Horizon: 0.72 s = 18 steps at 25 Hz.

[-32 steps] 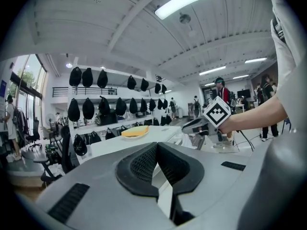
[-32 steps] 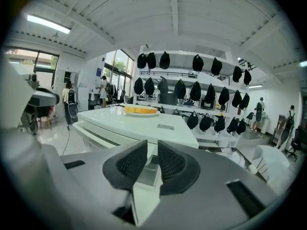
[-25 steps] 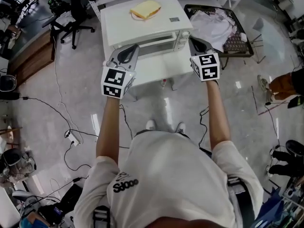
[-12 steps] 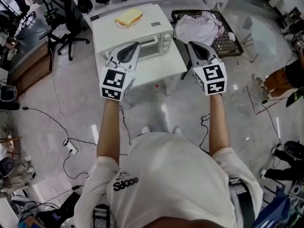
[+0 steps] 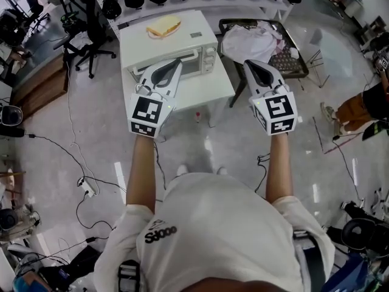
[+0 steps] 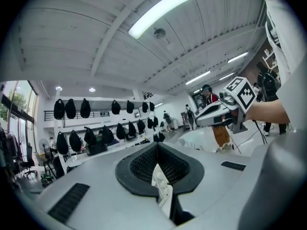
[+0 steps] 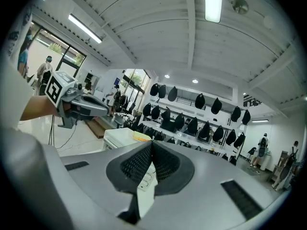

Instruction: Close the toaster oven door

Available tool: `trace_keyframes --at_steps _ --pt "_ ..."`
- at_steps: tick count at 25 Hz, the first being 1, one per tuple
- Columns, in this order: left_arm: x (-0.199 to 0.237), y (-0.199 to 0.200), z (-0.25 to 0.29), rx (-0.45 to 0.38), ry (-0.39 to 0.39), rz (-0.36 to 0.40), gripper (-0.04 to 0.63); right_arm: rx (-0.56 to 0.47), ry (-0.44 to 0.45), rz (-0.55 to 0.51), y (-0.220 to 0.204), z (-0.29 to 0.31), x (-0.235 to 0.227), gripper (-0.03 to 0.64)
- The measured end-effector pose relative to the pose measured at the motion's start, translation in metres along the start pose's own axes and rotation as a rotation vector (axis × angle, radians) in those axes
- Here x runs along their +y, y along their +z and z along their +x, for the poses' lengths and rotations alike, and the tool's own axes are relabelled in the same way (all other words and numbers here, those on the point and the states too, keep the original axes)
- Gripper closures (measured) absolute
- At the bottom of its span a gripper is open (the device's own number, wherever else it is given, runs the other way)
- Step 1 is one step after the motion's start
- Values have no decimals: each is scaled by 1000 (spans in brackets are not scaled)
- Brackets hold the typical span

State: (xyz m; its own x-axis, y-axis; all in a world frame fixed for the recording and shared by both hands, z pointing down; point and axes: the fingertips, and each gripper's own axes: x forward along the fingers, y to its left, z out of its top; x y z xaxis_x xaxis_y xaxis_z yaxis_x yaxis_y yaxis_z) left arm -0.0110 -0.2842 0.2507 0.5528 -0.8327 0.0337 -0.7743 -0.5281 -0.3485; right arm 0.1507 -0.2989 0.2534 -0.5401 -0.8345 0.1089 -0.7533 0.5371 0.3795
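— Judging from above, looks finished already: door [image 5: 193, 66] flat against the front of the toaster oven [image 5: 182, 40], without any visible gap.

— Where exactly?

— Far left on the white desk [image 5: 206, 93], just beyond the left gripper [image 5: 176, 63], with a sandwich [image 5: 163, 25] lying on top.

— And the grippers?

— Left gripper pressed together on nothing. Right gripper [image 5: 250, 66] likewise pressed together and empty. Held about level, seemingly clear of door and desk.

— Next move?

— Probably only a check. Look for a dark seam along the door's upper edge. If found, nudge flat with closed tips, gently, given slick painted metal and glass.

— Materials?

— Boxy white metal shell, glossy. Dark glass pane in the door, round knobs [image 5: 210, 59] at its right. Black meshed rubber pads [image 6: 144, 166] set in smooth grey plastic.
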Motion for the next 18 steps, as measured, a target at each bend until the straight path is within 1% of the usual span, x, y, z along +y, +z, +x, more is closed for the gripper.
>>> trace_keyframes --at_steps 4,7,11,18 --pt "-3 -3 -7 6 7 -4 577 -10 14 2 0 -3 7 607" --pt "-5 -3 -9 7 7 -16 577 -7 37 -5 -1 -4 12 607" --pt "-6 -3 -11 13 2 -14 577 2 64 -15 -2 -3 18 607" --pt "-9 -2 -15 16 -10 -12 577 5 56 -13 0 -5 20 607"
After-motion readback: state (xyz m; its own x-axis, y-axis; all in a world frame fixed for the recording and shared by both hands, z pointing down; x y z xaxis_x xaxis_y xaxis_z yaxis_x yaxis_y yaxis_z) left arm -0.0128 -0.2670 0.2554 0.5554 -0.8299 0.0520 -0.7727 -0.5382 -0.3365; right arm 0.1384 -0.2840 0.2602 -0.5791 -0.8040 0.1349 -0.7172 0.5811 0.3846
